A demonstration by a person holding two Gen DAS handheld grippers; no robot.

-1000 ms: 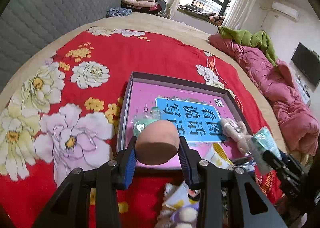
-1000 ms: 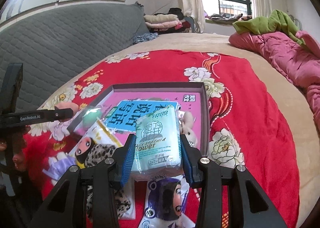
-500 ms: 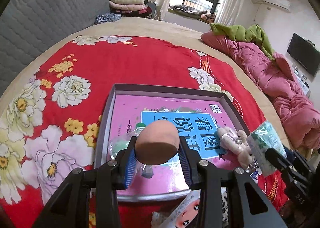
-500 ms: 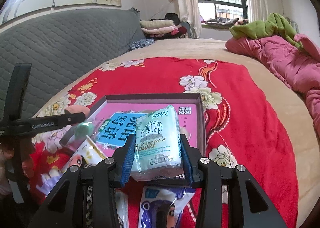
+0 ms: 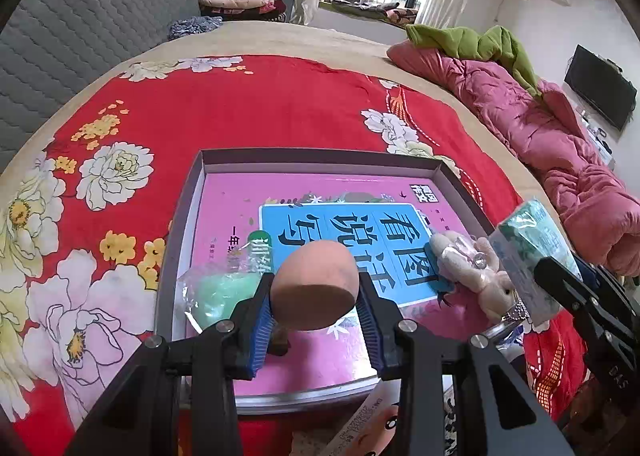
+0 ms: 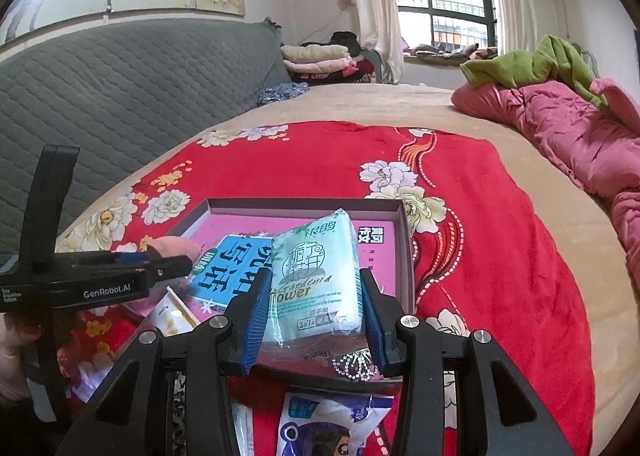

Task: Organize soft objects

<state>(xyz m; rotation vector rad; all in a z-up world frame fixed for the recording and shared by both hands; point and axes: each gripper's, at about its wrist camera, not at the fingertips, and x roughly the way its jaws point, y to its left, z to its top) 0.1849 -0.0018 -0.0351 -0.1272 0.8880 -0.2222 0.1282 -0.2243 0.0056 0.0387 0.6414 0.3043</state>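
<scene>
My left gripper (image 5: 316, 302) is shut on a peach egg-shaped sponge (image 5: 314, 290) and holds it above the near part of a grey shallow box (image 5: 320, 158) lined with a pink and blue book cover. A green item in clear wrap (image 5: 218, 292) and a small beige plush toy (image 5: 474, 270) lie in the box. My right gripper (image 6: 316, 298) is shut on a pale green tissue pack (image 6: 316, 276) over the box's near right part (image 6: 406, 252). The pack also shows in the left wrist view (image 5: 532, 256).
The box sits on a red flowered blanket (image 5: 260, 104) on a bed. Flat packets with cartoon faces (image 6: 328, 424) lie on the blanket before the box. A pink quilt (image 5: 540, 136) lies at the right, a grey headboard (image 6: 120, 88) at the left.
Both grippers have moved forward with their loads. The sponge and the tissue pack have come from in front of the box to above its near part.
</scene>
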